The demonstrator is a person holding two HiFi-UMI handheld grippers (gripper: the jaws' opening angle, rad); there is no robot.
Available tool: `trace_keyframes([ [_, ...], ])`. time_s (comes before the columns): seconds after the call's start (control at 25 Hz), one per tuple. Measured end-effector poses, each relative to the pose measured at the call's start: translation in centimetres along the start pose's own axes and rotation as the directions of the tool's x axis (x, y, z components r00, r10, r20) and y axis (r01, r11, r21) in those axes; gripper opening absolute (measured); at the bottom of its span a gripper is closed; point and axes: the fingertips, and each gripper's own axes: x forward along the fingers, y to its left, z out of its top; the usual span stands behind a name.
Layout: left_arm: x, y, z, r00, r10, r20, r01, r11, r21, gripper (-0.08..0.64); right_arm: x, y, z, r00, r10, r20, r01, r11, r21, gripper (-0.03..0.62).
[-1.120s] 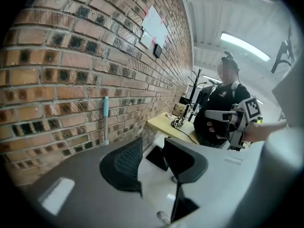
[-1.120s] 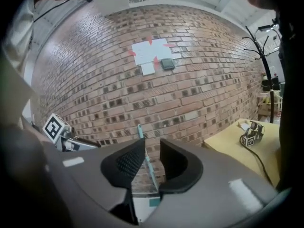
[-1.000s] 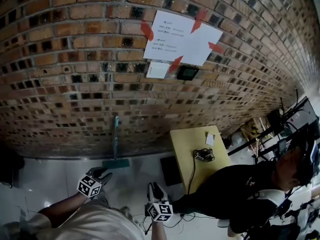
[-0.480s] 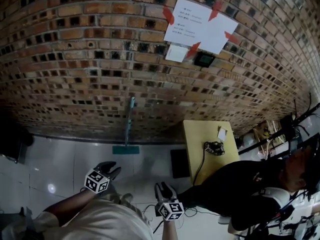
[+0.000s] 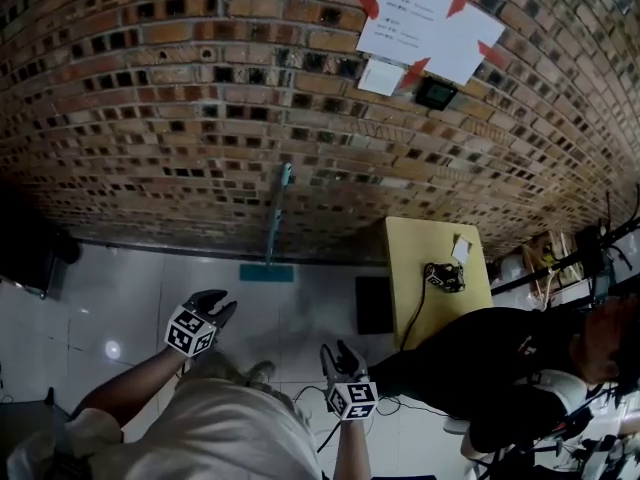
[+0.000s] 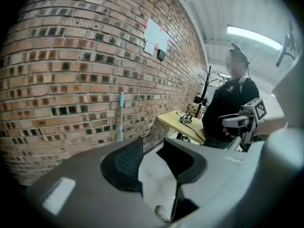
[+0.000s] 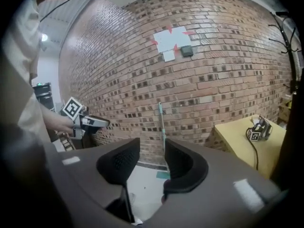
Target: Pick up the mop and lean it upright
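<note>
The mop (image 5: 278, 213) has a teal handle and a teal flat head. It stands upright against the brick wall, head on the floor, and also shows in the left gripper view (image 6: 121, 115) and the right gripper view (image 7: 161, 127). My left gripper (image 5: 215, 301) hovers over the white floor, short of the mop and to its left, open and empty (image 6: 149, 148). My right gripper (image 5: 340, 353) is nearer me, right of the mop. Its jaws have just been opening, with nothing between them (image 7: 152, 151). Neither gripper touches the mop.
A yellow table (image 5: 410, 258) stands against the wall right of the mop, with a small marked device (image 5: 445, 276) and a cable on it. A black panel (image 5: 372, 305) lies beside it. A person in black (image 5: 480, 368) sits at the right. A dark object (image 5: 30, 258) is at the left.
The view has swung, so wall and mop now sit further right. Both grippers have drawn a little further from the mop's head. The mop itself has stayed against the wall.
</note>
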Motion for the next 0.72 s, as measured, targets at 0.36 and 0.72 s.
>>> trace_keyframes([
  [0.36,-0.9,4.5,-1.4,0.999,0.034,-0.036,-0.034,0.999,-0.003,0.146,2.1,0.2,-0.7,0.997,-0.074,-0.033,0.075,0.996,0.041,0.160],
  [0.72,-0.5,7.8,-1.2,0.997,-0.023,-0.072,0.022,1.000,-0.016,0.146,5.3,2.8,0.2,0.991,-0.130,-0.025,0.132,0.987,0.087,0.038],
])
